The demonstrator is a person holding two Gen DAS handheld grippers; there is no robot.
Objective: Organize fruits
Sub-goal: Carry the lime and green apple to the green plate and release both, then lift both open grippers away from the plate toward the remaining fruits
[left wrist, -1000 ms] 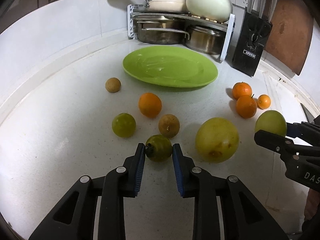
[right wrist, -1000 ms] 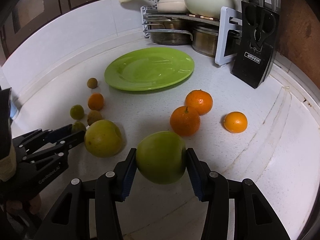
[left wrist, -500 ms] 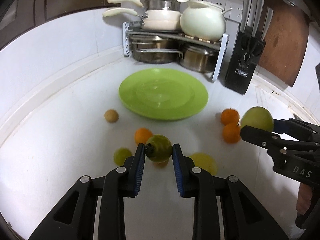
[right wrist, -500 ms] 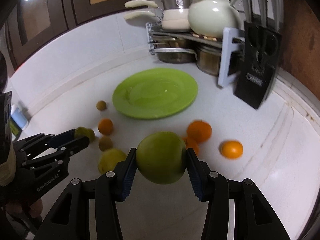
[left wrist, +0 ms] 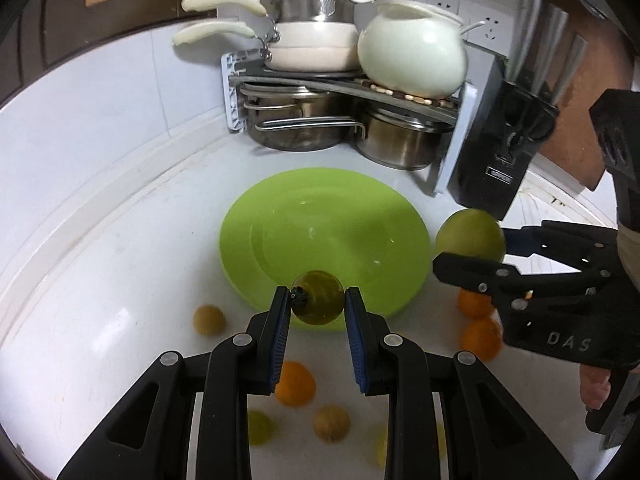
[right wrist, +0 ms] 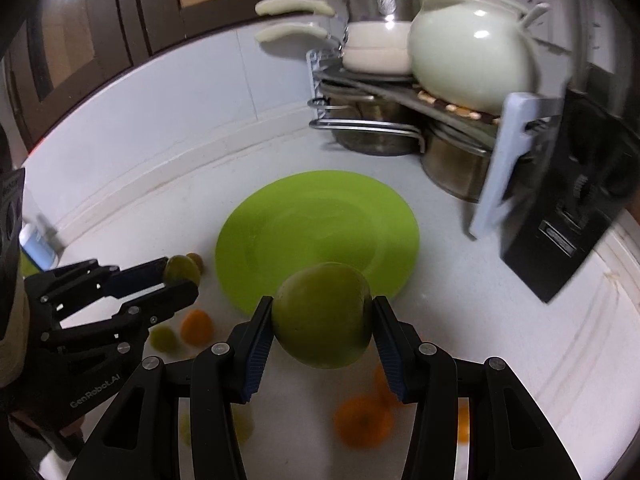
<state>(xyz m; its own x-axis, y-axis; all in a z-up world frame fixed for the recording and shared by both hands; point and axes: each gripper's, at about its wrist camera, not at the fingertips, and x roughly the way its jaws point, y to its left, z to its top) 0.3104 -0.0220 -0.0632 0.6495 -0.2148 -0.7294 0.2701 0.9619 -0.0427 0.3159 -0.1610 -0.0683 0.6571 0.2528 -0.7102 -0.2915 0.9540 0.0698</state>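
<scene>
My left gripper (left wrist: pixel 317 300) is shut on a small dark green fruit (left wrist: pixel 318 298), held in the air over the near rim of the green plate (left wrist: pixel 280 216). My right gripper (right wrist: pixel 323 316) is shut on a large green apple (right wrist: pixel 323 314), lifted just short of the same plate (right wrist: pixel 280 216). In the left wrist view the right gripper (left wrist: pixel 468 246) and its apple (left wrist: pixel 470 234) hang beside the plate's right edge. In the right wrist view the left gripper (right wrist: pixel 180 276) holds its small fruit (right wrist: pixel 182 269) left of the plate. Several oranges (left wrist: pixel 294 384) and small fruits (left wrist: pixel 208 320) lie on the white counter below.
A rack with steel pots (left wrist: pixel 304 124), a white pan (left wrist: pixel 312 46) and a white kettle-like pot (left wrist: pixel 412 56) stands behind the plate. A black knife block (left wrist: pixel 500 152) is at the back right. A small bottle (right wrist: pixel 38 240) stands at the far left by the wall.
Both grippers rose off the counter with their fruits and moved toward the plate. The fruits left on the counter have slid down and under the fingers in both views.
</scene>
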